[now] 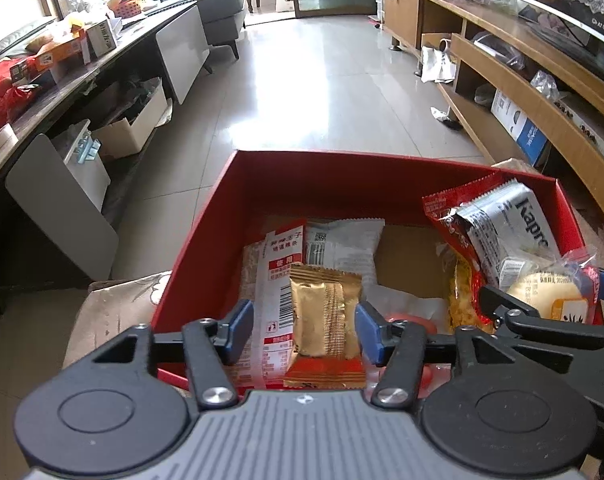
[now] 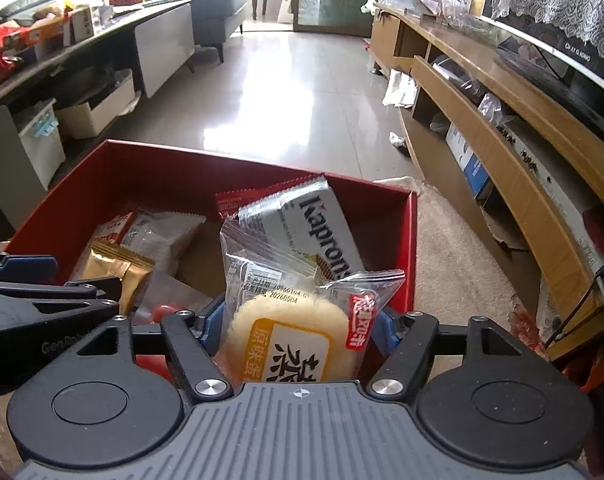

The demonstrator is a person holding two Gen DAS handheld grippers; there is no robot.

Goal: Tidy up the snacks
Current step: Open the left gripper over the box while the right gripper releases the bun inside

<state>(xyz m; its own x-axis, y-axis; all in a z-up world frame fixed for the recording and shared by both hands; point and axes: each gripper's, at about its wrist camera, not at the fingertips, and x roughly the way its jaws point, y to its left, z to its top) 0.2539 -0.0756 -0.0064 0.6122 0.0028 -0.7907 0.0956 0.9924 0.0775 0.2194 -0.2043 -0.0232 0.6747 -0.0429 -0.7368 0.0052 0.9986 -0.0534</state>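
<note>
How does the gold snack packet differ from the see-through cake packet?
The gold packet is opaque foil hiding its contents; the cake packet is clear plastic showing a round yellow cake. The gold packet is plain and narrow; the cake packet is wider with a printed label. Both stand between tongs over the red box.

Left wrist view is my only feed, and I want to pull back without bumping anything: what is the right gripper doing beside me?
Observer: The right gripper has a clear-wrapped round cake between its fingers, low over the red box by its right wall.
Operator: Is it gripping the cake?
Observer: I cannot tell. The wrapper fills the gap from pad to pad.
Operator: What lies past that right wall?
Observer: Beige carpet, then the wooden cabinet.
</note>
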